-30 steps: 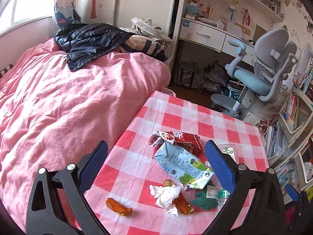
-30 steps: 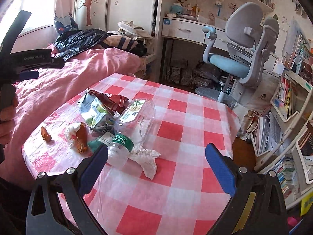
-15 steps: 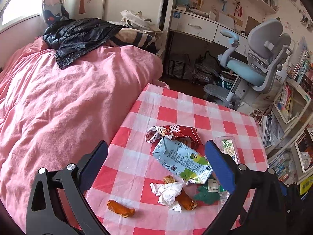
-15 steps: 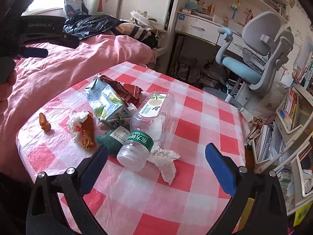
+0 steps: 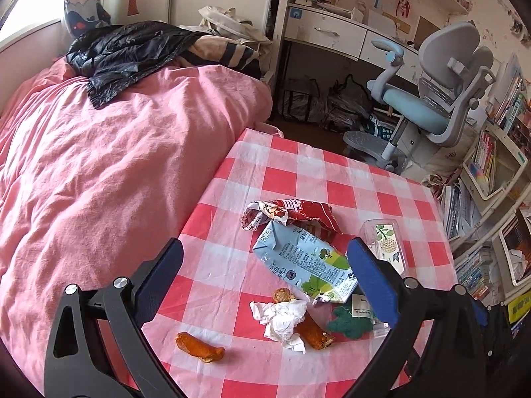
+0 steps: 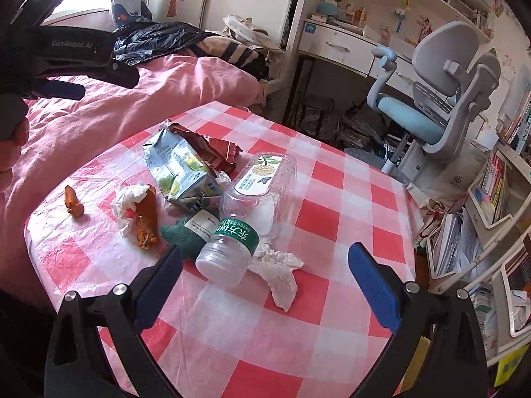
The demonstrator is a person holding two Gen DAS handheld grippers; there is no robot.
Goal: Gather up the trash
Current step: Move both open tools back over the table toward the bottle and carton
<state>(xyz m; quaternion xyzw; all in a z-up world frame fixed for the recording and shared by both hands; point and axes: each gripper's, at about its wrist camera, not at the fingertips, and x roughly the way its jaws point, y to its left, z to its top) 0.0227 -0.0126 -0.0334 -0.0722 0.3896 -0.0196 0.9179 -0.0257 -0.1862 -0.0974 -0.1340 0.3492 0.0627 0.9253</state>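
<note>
Right wrist view has drawn nearer the bottle; both tools gape wide, empty.

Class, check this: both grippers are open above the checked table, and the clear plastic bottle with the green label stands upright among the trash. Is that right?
Not quite. The clear plastic bottle lies on its side, as the right wrist view shows. The rest holds: the left gripper and right gripper are open above the checked table.

Right gripper spread wide above plastic bottle on checkered table.
</note>
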